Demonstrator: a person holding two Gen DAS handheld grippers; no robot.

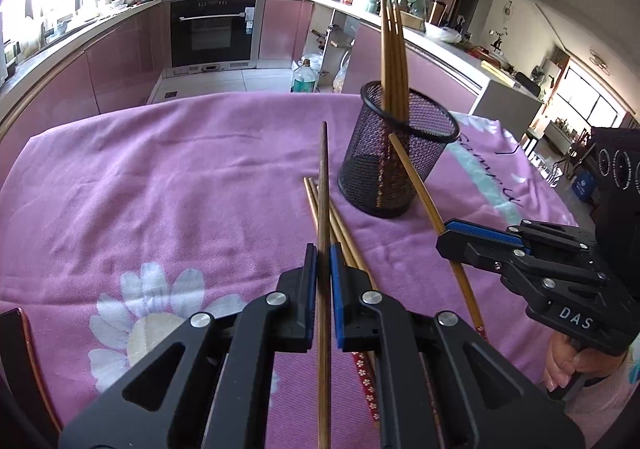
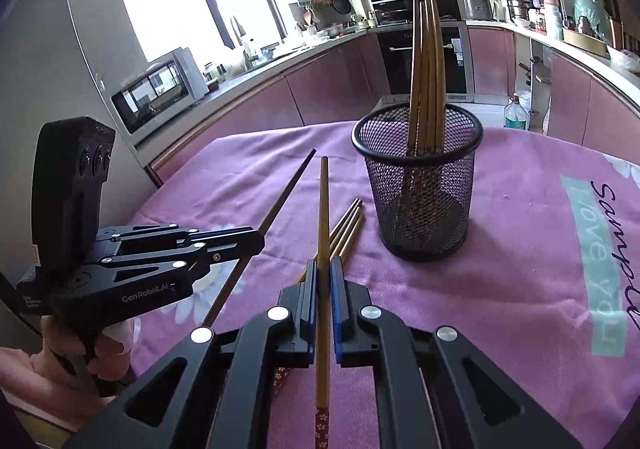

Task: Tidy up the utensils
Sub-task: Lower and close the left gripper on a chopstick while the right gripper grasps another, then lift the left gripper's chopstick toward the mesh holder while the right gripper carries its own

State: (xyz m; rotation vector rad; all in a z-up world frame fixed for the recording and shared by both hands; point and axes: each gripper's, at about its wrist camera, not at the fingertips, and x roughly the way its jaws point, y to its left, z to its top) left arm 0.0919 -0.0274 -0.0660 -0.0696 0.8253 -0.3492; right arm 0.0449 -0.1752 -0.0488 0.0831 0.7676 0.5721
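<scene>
- The left gripper (image 1: 324,249) has its jaws closed on a dark chopstick (image 1: 323,185). The stick runs lengthwise between the blue pads (image 1: 335,281), its tapered tip well ahead of the jaws and its butt end trailing back under the gripper body.
- The right gripper (image 2: 324,265) has its jaws clamped on a lighter chopstick (image 2: 322,209) in the same lengthwise way; its patterned butt end sits behind the jaws.
- The mesh cup (image 2: 416,185) stands ahead and to the right of both sets of jaws, with several chopsticks (image 2: 426,69) upright in it already.
- Three more loose chopsticks (image 2: 348,225) lie on the pink cloth (image 2: 520,269), just below and ahead of the jaws.
- Risk: each stick is pinched along its length, so it may pivot or slide out between the pads when tipped upright.
- Risk: the two held sticks sit close side by side; converging on one cup at once could cross them or knock the grippers together.
- Risk: the upright sticks crowd the far side of the cup; an incoming tip may strike them or catch the rim.
- Risk: the cup looks light and stands on soft cloth, so a sideways push could tip it over.
</scene>
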